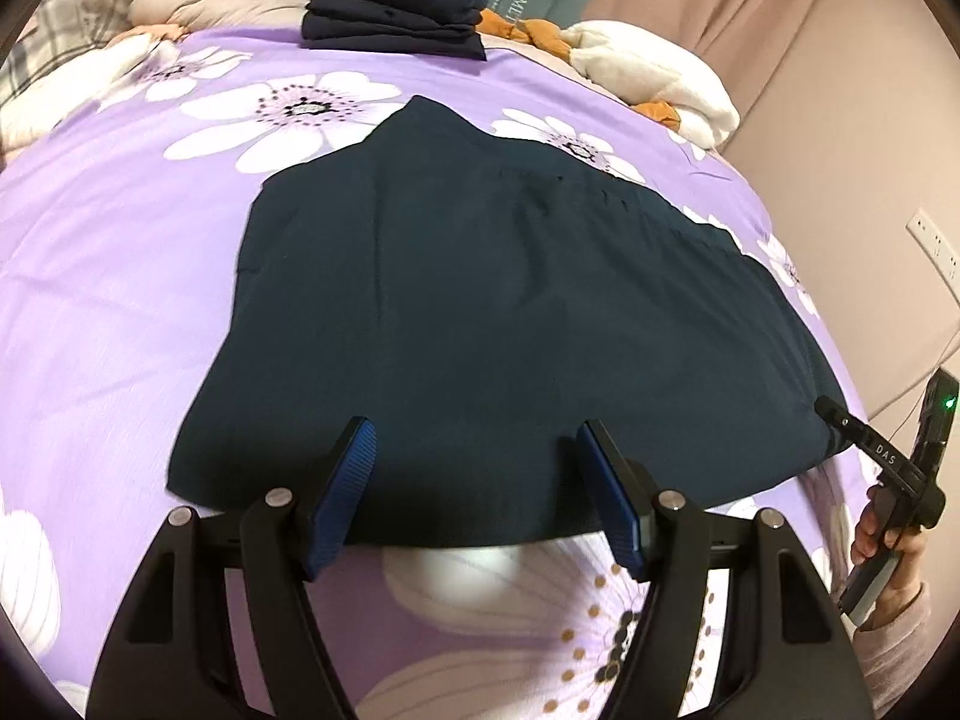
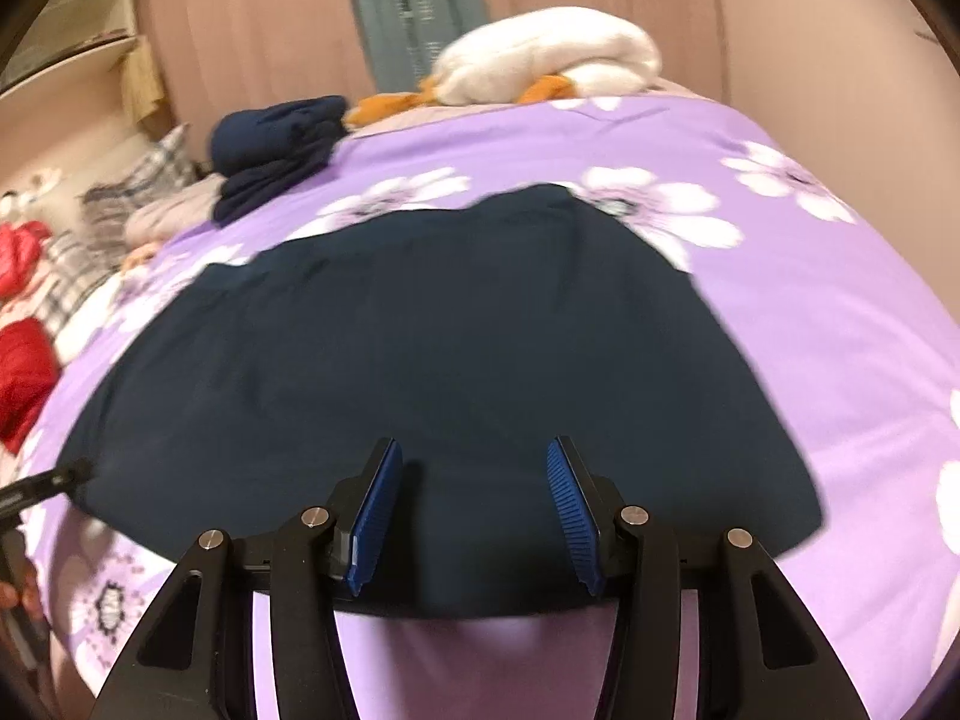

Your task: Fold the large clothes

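A large dark navy garment (image 1: 480, 312) lies spread flat on the purple flowered bedspread (image 1: 120, 276); it also shows in the right wrist view (image 2: 444, 360). My left gripper (image 1: 477, 444) is open and empty, its blue pads over the garment's near edge. My right gripper (image 2: 474, 459) is open and empty, also over the near edge, further right. The right gripper shows at the right edge of the left wrist view (image 1: 834, 411), beside the garment's near right corner. The left gripper's tip shows at the left edge of the right wrist view (image 2: 72, 471).
A stack of folded navy clothes (image 1: 396, 6) sits at the far side of the bed, also in the right wrist view (image 2: 276, 150). A white and orange plush toy (image 1: 648, 72) lies at the far right. Red fabric (image 2: 24, 372) and plaid bedding (image 2: 138, 180) lie left. A wall socket (image 1: 933, 240) is at the right.
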`<state>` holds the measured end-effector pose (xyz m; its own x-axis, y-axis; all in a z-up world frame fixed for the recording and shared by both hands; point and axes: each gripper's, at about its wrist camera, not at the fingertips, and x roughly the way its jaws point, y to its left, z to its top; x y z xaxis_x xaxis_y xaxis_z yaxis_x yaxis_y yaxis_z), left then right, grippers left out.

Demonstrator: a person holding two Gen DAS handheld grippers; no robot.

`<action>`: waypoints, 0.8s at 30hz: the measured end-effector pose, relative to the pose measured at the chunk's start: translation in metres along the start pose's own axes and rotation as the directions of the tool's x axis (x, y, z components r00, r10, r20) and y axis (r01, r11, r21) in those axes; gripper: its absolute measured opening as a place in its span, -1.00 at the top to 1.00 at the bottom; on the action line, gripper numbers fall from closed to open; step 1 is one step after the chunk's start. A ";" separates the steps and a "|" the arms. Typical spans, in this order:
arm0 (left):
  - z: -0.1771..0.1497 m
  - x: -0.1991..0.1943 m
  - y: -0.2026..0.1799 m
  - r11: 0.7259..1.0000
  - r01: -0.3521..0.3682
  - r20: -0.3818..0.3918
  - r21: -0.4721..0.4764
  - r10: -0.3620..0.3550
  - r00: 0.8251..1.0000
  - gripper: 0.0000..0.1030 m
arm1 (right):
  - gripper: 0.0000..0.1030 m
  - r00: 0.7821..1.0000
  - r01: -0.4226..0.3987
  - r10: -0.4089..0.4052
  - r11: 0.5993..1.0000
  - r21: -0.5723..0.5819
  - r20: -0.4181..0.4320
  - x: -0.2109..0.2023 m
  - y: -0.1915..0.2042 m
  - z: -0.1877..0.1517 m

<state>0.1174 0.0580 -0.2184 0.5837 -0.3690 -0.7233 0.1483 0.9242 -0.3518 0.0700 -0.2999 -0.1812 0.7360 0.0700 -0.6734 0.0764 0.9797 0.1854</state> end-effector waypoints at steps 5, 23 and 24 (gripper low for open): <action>-0.006 -0.011 0.002 1.000 -0.019 0.015 -0.025 0.019 1.000 -0.34 | 0.03 1.000 0.000 -0.001 0.996 0.090 0.011 -0.013 -0.028 -0.006; -0.040 -0.092 0.062 0.966 -0.055 0.083 -0.252 0.078 0.993 -0.54 | -0.02 0.996 0.039 -0.056 0.974 0.224 0.071 -0.083 -0.070 -0.030; -0.042 -0.096 0.062 0.962 -0.041 0.091 -0.269 0.068 0.994 -0.57 | -0.04 0.996 0.028 -0.046 0.976 0.215 0.082 -0.088 -0.064 -0.031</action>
<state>0.0373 0.1464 -0.1958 0.6626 -0.2952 -0.6883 -0.0960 0.8780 -0.4690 -0.0206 -0.3631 -0.1565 0.7840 0.0089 -0.6207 0.2400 0.9178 0.3163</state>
